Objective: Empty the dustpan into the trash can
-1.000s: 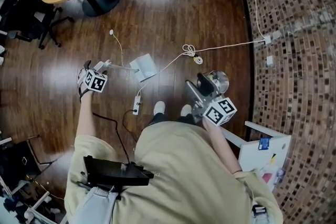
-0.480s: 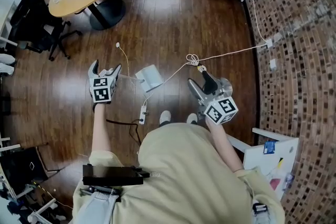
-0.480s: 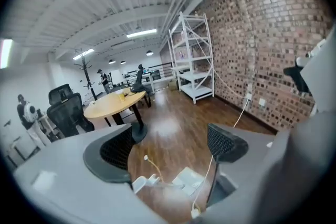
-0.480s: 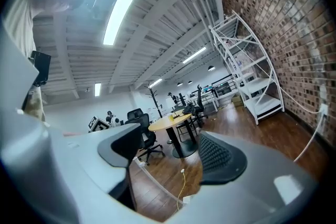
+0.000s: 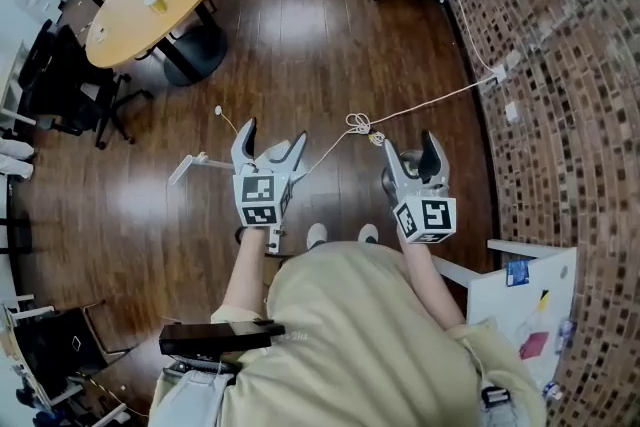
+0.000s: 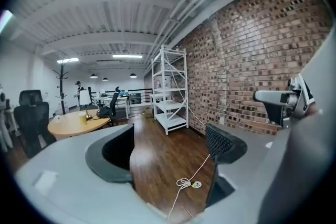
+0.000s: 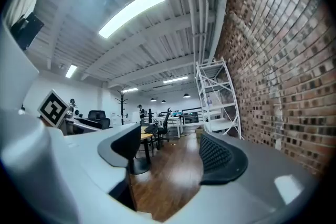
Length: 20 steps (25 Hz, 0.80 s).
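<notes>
Both hand-held grippers, left (image 5: 272,137) and right (image 5: 410,147), have swung up and inward, jaws wide with only floor (image 5: 330,65) between them; no dustpan or trash can shows now, so I judge emptying not under way.

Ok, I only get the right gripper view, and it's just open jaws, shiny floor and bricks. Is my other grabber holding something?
Observer: No. The left gripper has its jaws apart, with only dark wooden floor between them.
Operator: Is anything lying down there?
Observer: A thin white cable runs from the red brick wall to a looped tangle, a bit ahead of the left gripper and the right gripper and between them.
Operator: Anything else?
Observer: A small white stick-like piece lies on the floor left of the left gripper. It is too small to name.
</notes>
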Tool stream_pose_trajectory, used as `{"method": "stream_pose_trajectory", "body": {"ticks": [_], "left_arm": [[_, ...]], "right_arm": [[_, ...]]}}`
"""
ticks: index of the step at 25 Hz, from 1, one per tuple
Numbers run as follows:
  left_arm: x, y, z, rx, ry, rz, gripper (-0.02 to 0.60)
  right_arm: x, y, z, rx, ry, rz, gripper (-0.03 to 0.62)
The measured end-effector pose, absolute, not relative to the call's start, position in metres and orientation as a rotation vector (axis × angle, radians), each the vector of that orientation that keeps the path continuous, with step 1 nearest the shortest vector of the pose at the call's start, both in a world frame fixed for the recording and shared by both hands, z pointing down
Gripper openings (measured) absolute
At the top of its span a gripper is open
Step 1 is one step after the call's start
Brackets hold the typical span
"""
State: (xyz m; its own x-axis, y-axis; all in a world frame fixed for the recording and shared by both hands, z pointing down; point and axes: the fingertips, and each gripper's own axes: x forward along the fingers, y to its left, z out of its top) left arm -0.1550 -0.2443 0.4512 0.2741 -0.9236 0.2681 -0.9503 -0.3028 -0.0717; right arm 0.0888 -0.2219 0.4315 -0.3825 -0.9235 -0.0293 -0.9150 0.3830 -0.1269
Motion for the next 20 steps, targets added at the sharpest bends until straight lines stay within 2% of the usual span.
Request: {"method": "stream_pose_trajectory", "body": {"ticks": [3,7,20], "left_arm": [[-0.113,-0.241,0.443,2.502,-1.777,0.409,0.41],[-0.088,-0.237,0.427,2.517,-1.801,0.325,0.397],[-0.081,-0.227,0.407,2.555,-1.865,0.361,0.374]], "right_arm": [[0.1,-0.22,0.42,-1.704,2.542,-0.052,0.361],[0.116,-0.222,0.408,-1.726,2.516,-0.036,0.364],[0.129,-0.211,0.407,-1.728,2.486,-0.105,0.364]]}}
